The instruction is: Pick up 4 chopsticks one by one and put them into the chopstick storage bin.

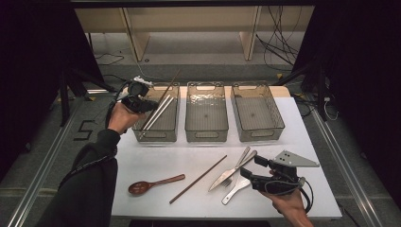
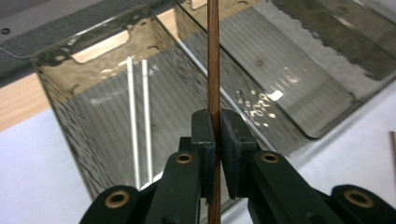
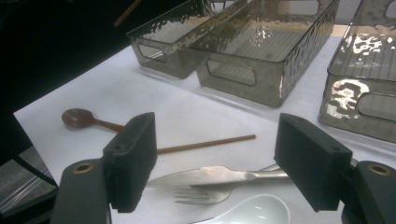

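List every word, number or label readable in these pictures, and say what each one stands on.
"5": a dark digit marked on the grey floor, left of the table in the high view.
Nothing else is readable: the three clear bins, the cutlery and both grippers carry no print that can be made out.

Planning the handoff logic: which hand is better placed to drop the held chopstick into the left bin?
Left. The left gripper is shut on the chopstick right above the left bin. The right gripper hangs open near the knife, farther off.
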